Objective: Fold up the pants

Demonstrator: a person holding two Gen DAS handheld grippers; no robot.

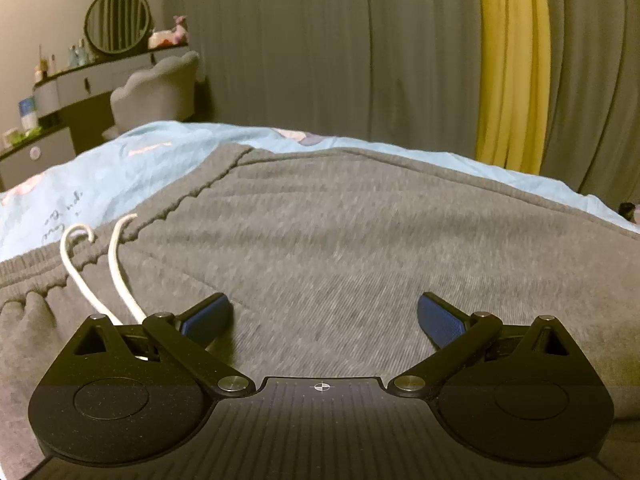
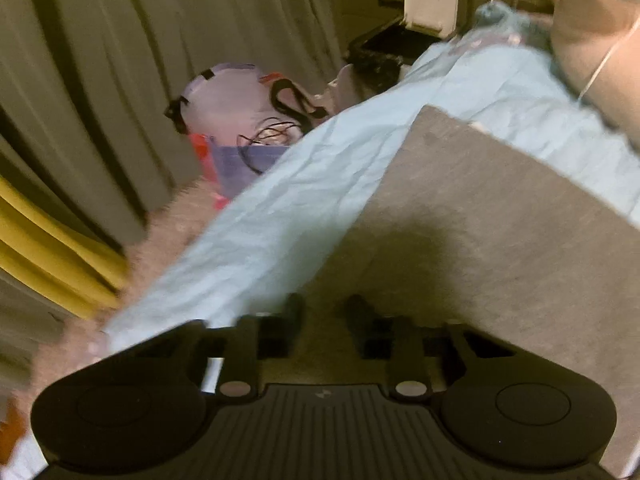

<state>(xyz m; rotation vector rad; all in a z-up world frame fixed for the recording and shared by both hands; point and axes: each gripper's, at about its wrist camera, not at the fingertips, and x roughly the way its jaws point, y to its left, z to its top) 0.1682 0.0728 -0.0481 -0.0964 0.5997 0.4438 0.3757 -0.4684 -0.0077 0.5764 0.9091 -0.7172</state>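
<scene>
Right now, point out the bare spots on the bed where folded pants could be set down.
Bare blue sheet lies beyond the grey pants, between their waistband and the vanity side. Another strip of sheet runs along the pants leg toward the bed edge. Crowded: the floor by the curtain, with a bag and cables, and the bed's far end, with a pillow.

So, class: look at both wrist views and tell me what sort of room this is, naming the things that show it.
Most likely a bedroom. Grey pants lie on a bed with a light blue sheet, a dressing table with a round mirror stands by the wall, and long curtains hang behind.
</scene>
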